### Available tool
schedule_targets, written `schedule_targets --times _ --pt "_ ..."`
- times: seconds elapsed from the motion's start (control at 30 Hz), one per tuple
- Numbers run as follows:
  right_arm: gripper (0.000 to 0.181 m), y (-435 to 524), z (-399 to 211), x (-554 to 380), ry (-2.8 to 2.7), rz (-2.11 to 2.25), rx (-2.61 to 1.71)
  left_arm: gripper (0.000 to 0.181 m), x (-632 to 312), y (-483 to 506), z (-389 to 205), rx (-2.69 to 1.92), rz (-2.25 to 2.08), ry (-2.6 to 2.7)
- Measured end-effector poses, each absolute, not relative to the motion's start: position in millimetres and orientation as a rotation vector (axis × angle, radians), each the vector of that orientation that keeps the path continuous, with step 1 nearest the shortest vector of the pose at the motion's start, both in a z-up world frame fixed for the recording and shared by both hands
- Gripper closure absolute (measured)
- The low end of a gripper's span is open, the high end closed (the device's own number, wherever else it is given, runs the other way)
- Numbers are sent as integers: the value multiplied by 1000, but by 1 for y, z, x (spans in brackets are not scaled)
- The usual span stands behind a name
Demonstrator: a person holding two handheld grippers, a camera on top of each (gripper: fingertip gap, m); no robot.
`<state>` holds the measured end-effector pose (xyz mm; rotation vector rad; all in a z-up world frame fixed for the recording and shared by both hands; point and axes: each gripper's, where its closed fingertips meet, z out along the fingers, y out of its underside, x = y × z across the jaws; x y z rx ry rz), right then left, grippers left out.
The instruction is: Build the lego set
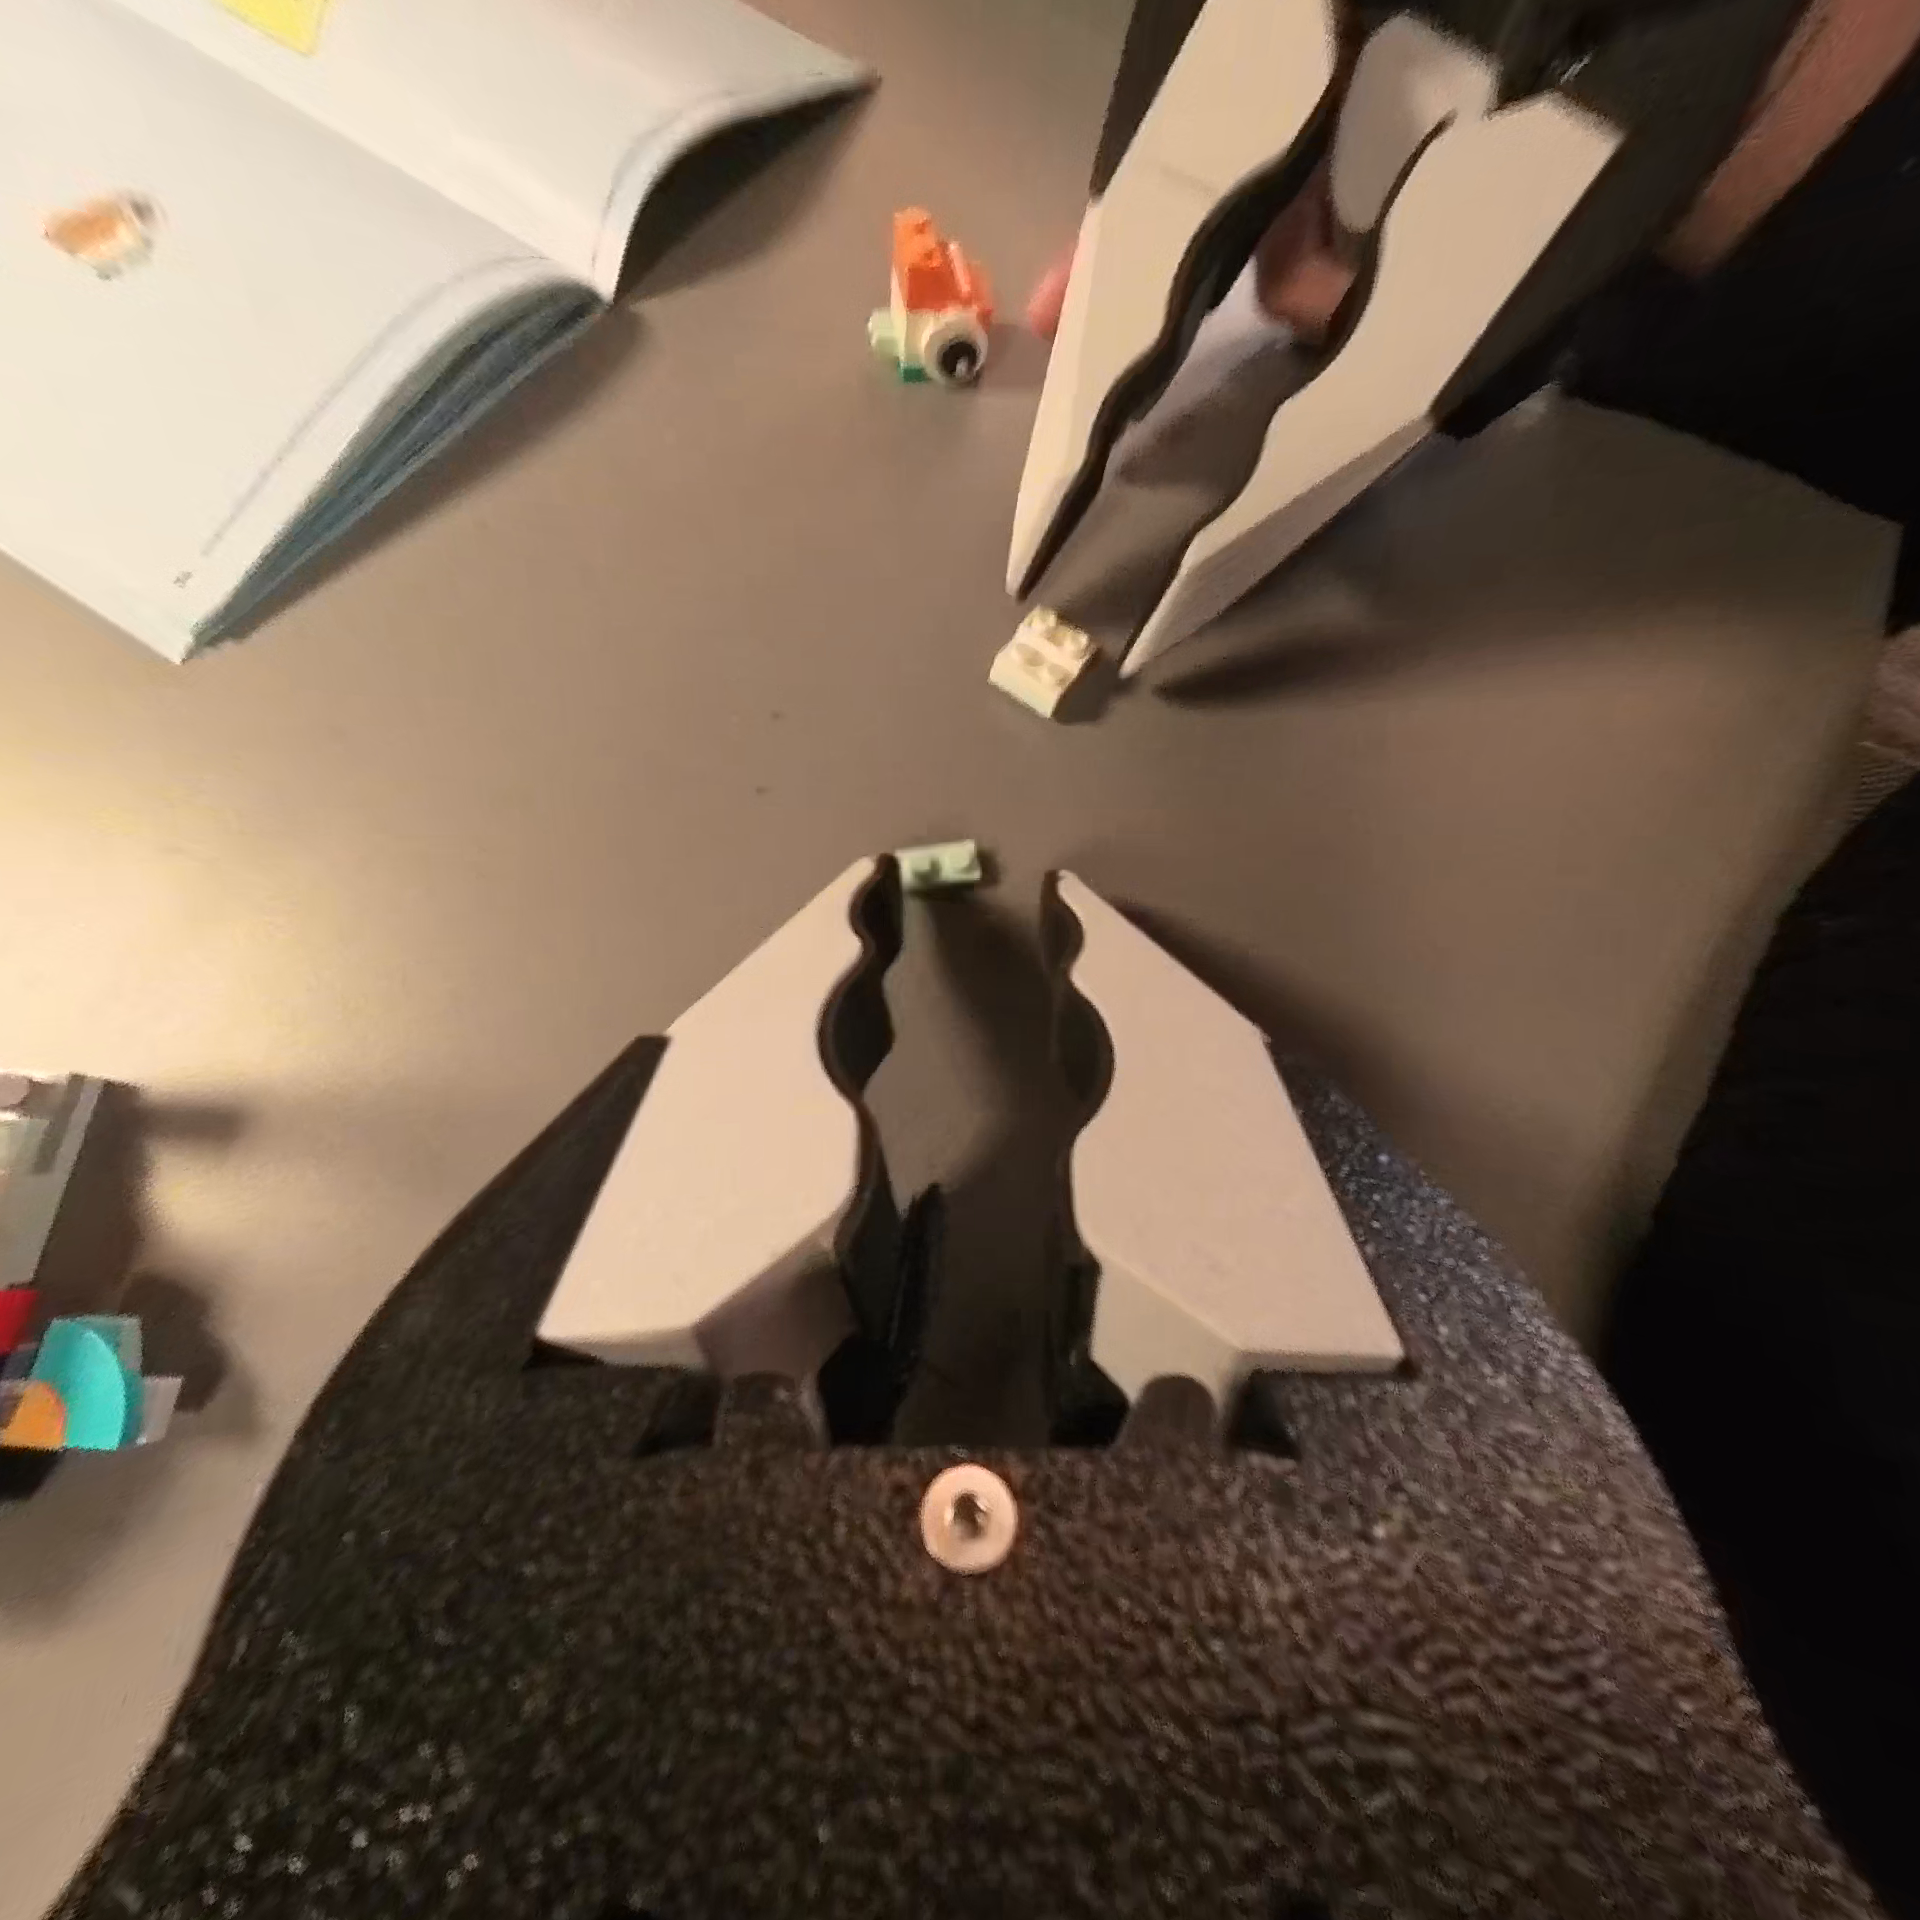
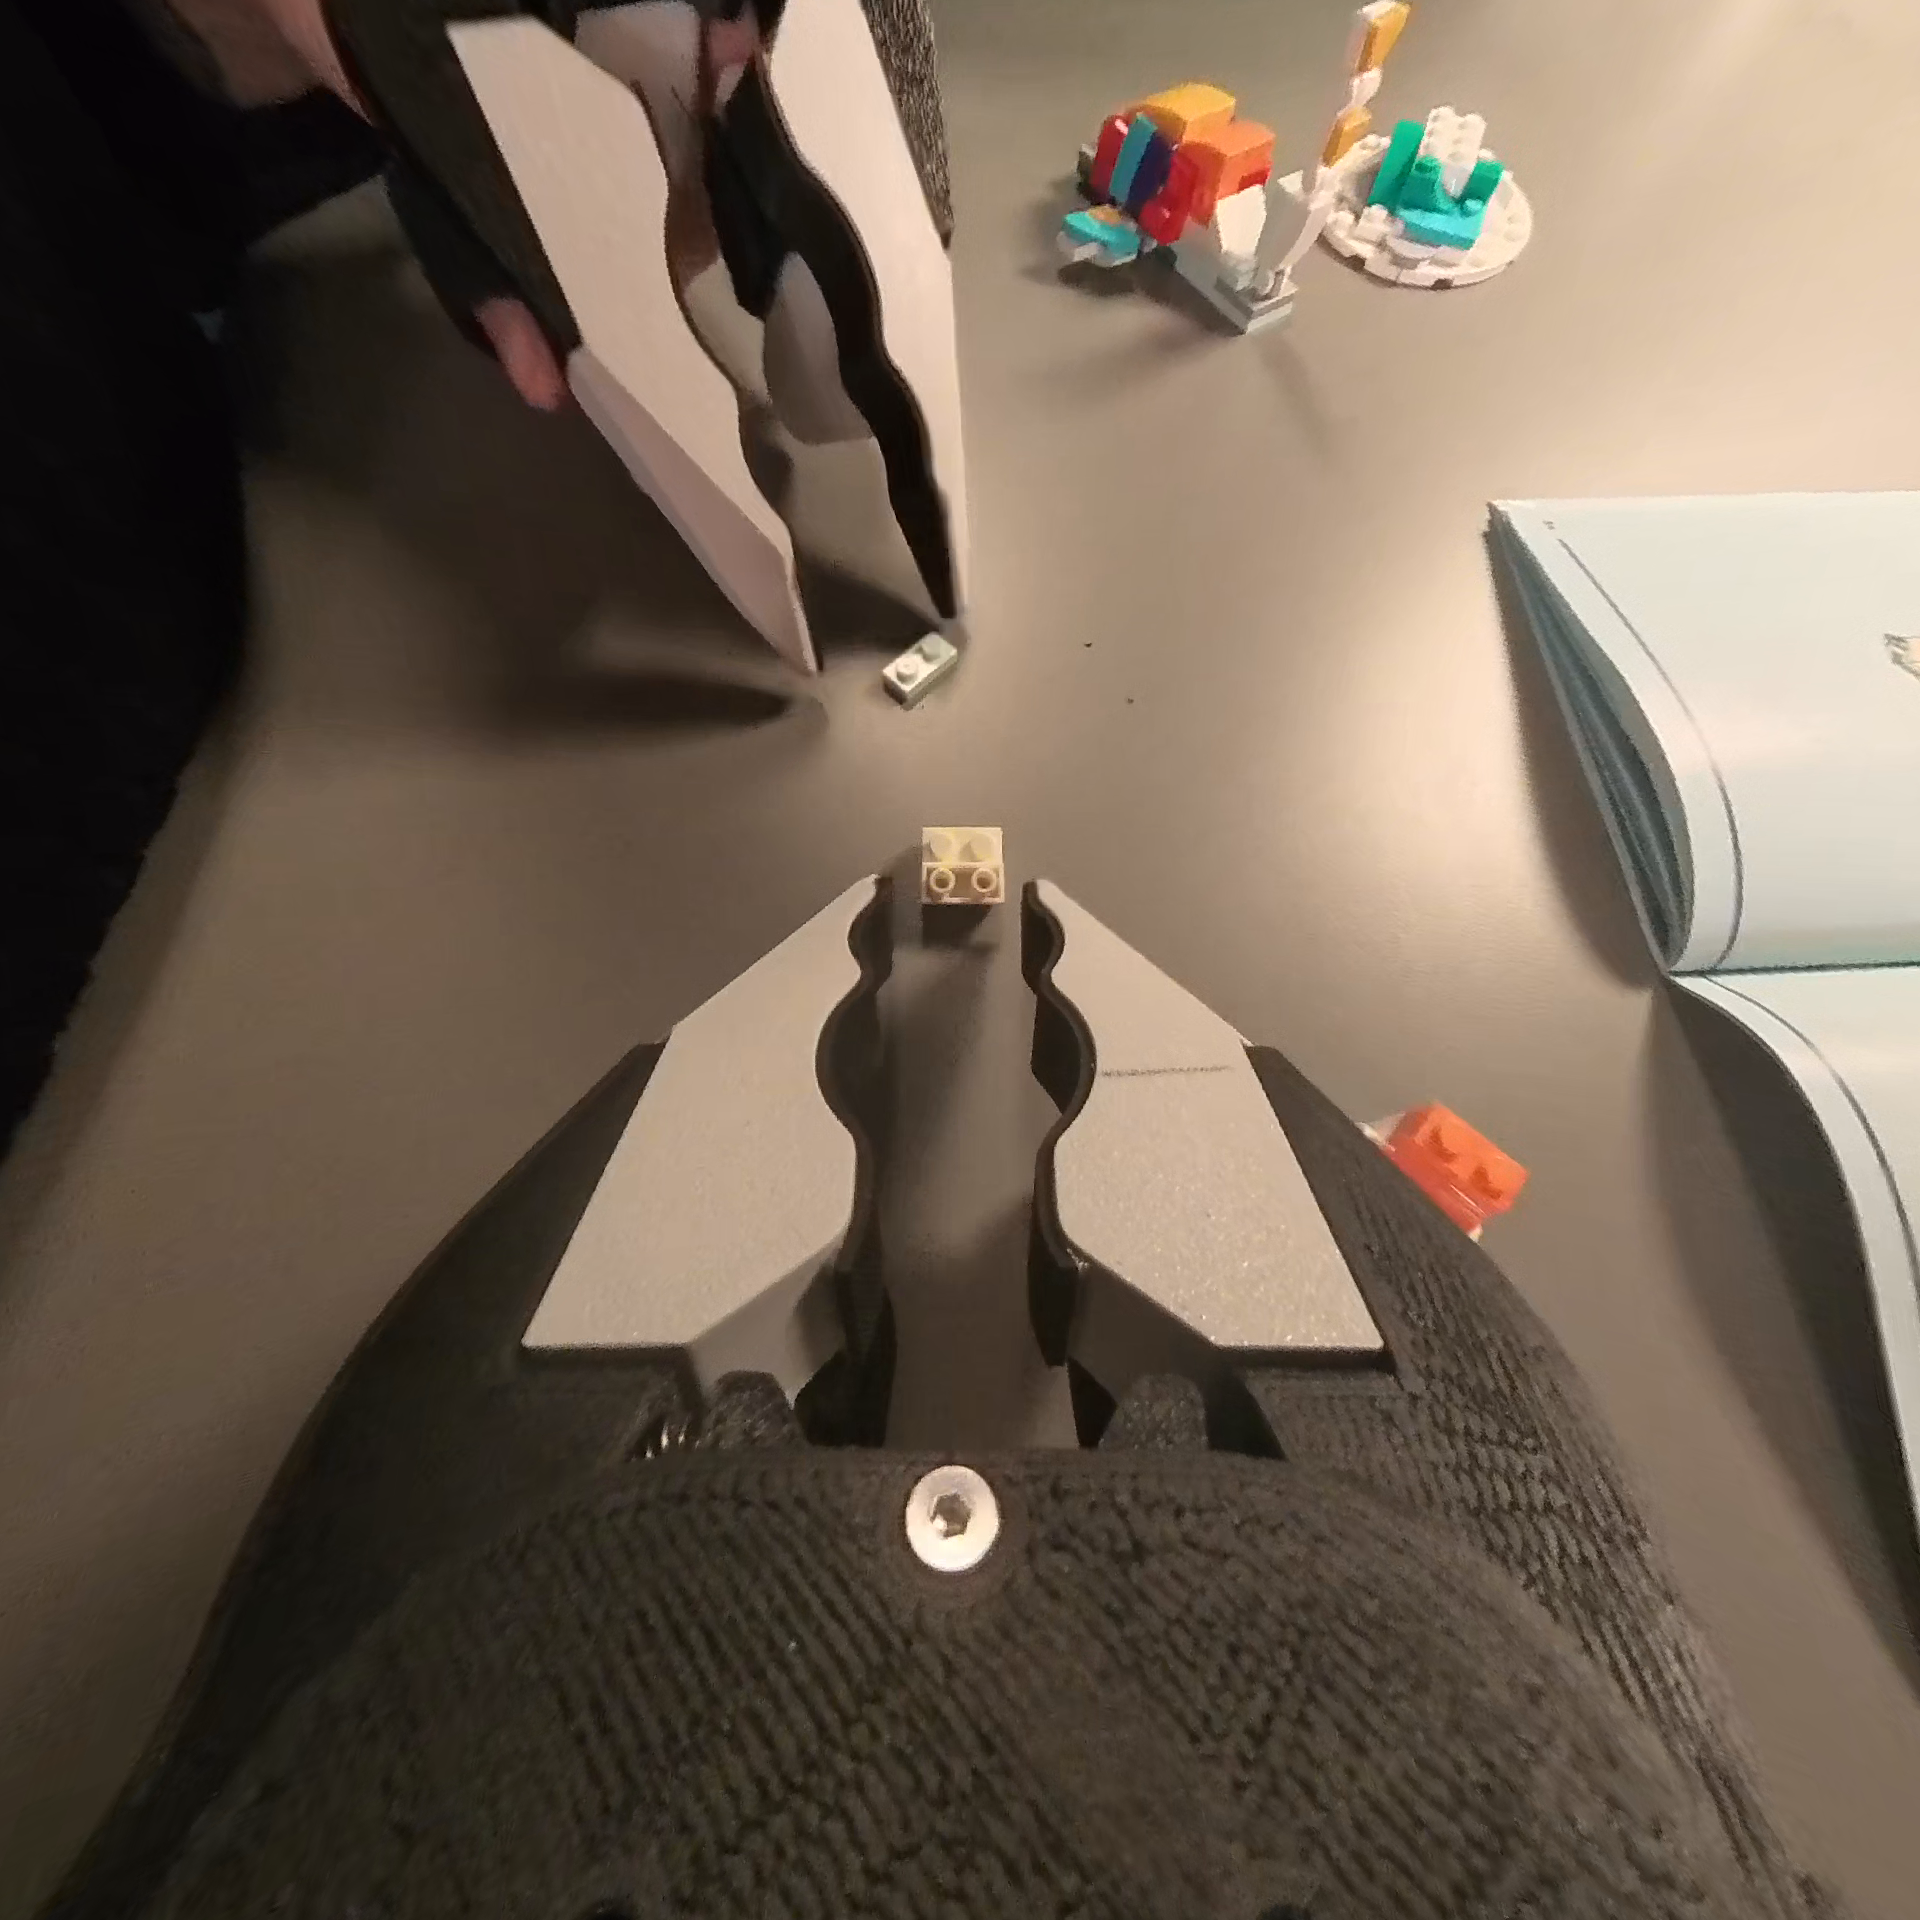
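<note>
Bench (image 2: 1299, 644): plain grey-brown.
Sloped brick (image 2: 962, 868): cream.
Small plate (image 2: 921, 666): pale green.
Instruction booklet (image 2: 1787, 748): pale blue.
Fish model (image 1: 935, 301): orange, white, pale green; black-and-white eye.
Round base build (image 2: 1429, 203): white with teal and green.
Fingers (image 2: 727, 1174): grey faces, black wavy inner edges, textured black housing.

Worktop (image 2: 1299, 644): smooth, matt brown-grey surface is observed. Left tongs (image 1: 966, 883) and right tongs (image 2: 951, 894): rough, grainy black plastic housing with matt grey finger plates. Cream brick (image 2: 962, 868): glossy plastic. Booklet (image 2: 1766, 727): smooth, pale paper.
</note>
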<state>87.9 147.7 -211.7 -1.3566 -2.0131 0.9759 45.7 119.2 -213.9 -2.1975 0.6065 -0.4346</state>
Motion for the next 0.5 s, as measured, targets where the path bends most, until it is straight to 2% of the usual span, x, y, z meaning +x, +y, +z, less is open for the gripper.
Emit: schedule_targets --times 0.1,0.43,0.5 --pt "159 148 -214 88 -2024 959 -1367 166 45 124 -204 -2128 -392 596" --pt "166 149 -218 84 -2032 905 -1361 153 46 127 -213 -2194 -377 555" --pt "166 148 -218 84 -2039 912 -1357 155 45 126 -216 -2213 -381 550"
